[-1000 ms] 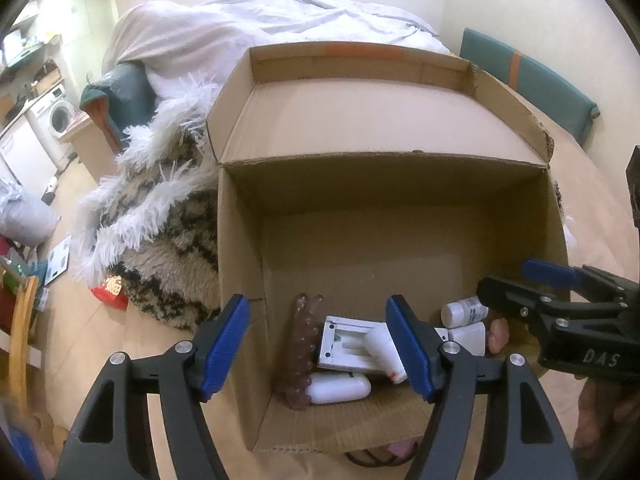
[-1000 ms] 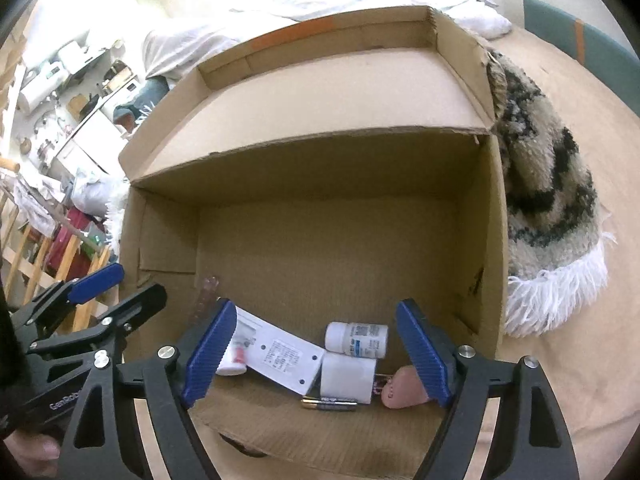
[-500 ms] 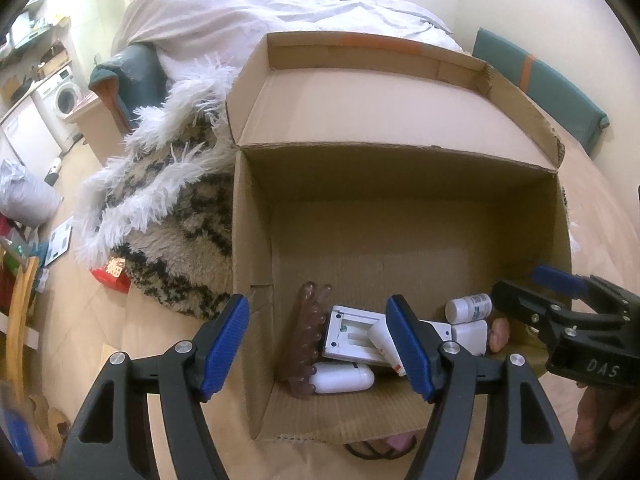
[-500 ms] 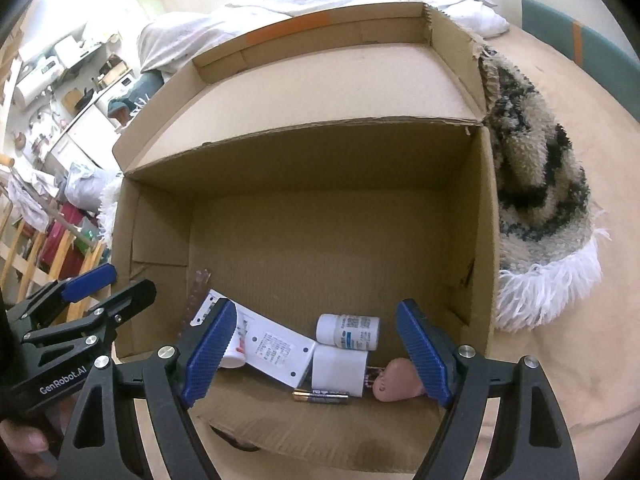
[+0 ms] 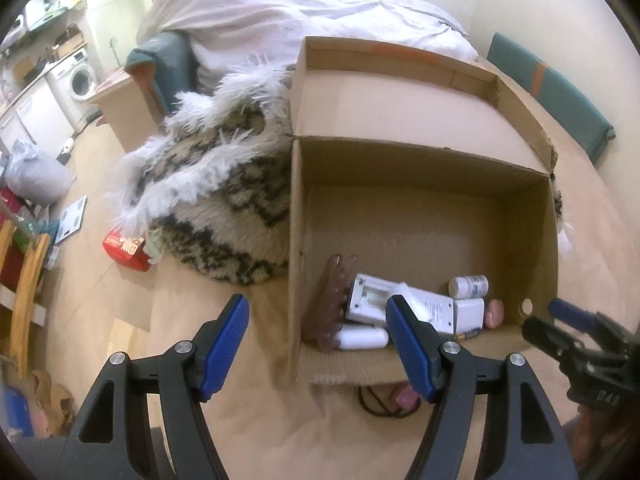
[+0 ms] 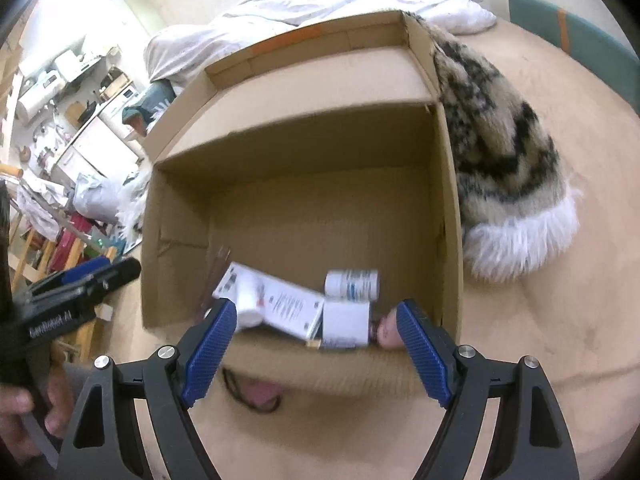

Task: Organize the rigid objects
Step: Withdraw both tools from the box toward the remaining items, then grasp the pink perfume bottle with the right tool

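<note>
Both tools stood spread with nothing between their blue pads: the left tool [image 5: 316,344] at the cardboard box's [image 5: 296,208] near left corner, the right tool [image 6: 312,344] over its near wall. Inside, along the near edge, lay a white remote [image 5: 370,300], a white pill bottle [image 5: 469,286] at two o'clock of it, and a brown ridged piece [image 5: 330,292] at nine o'clock. A shaggy patterned rug [image 6: 496,152] pressed against the box.

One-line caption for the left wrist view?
Open left gripper facing a cardboard box holding small bottles and a brown comb.
</note>
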`<state>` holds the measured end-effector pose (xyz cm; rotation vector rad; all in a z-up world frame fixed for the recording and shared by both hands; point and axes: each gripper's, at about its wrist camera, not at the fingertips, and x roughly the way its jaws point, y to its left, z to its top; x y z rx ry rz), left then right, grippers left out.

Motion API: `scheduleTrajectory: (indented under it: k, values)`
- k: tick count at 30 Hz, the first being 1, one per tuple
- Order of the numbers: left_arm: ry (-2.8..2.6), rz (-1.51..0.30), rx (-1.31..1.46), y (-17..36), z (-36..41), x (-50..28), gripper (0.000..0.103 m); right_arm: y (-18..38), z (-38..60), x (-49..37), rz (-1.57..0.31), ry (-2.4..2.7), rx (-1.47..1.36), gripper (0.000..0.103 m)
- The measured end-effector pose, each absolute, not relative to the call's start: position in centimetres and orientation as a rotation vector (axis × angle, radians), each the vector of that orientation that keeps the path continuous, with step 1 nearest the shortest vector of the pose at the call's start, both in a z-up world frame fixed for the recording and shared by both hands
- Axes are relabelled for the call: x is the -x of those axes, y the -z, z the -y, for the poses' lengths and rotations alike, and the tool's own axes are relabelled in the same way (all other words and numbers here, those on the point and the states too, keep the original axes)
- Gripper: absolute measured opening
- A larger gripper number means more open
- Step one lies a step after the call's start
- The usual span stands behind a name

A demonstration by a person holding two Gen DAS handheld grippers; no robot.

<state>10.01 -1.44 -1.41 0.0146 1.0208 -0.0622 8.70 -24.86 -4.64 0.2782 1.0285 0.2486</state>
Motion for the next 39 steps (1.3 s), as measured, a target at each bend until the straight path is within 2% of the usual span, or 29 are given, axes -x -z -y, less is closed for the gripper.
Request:
scheduleTrajectory:
  k: [8, 21, 26, 32, 37, 39]
  values:
    - [0.048, -1.049, -0.004, 2.6, 0.1, -6.7, 0.068, 4.6, 23.9, -5.6, -1.046, -0.286, -0.293, 0.087]
    - [-0.049, -1.152, 0.140, 6.0, -3.2, -6.6, 0.068, 9.7, 21.9, -6.1, -1.231, -0.294, -0.293, 0.087]
    - [-0.032, -1.171, 0.170, 5.9, -2.9, -7.1, 0.068, 12.7, 18.3, -7.6, -1.338, -0.330, -0.156, 0.087]
    - [-0.020, -1.177, 0.184, 5.8, -3.1, -7.0, 0.068, 15.5, 13.9, -8.7, -1.315, -0.382, 0.072, 0.087]
    - [-0.020, -1.201, 0.234, 6.2, -3.7, -7.2, 0.068, 16.7, 13.6, -9.0, -1.278, -0.388, 0.126, 0.087]
    - [-0.021, -1.203, 0.244, 6.2, -3.7, -7.3, 0.068, 16.9, 13.2, -8.4, -1.262, -0.400, 0.182, 0.079]
